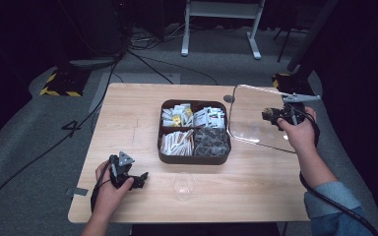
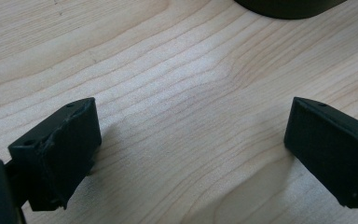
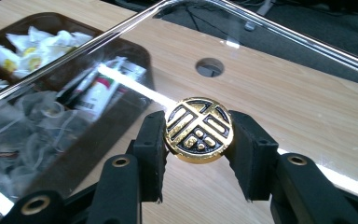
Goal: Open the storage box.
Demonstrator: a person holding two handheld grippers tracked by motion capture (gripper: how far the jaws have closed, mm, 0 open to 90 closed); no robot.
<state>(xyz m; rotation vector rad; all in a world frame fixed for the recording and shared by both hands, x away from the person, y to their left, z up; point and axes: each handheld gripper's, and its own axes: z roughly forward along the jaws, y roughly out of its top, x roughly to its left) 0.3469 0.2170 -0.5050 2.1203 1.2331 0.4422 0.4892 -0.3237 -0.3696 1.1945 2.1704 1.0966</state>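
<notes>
Right tool (image 3: 198,133) is gripping the gold-and-black round knob (image 3: 199,129) of a clear glass lid (image 1: 256,118), jaws pressing on both sides of it; the lid is being held tilted over the right part of the bench (image 1: 128,113), just beside the brown divided box (image 1: 194,157) of packets and tea bags. Left tool (image 2: 191,149) is sitting low over bare bench at the front left, jaws standing wide apart with nothing between them, a clear cup (image 1: 183,186) near it.
</notes>
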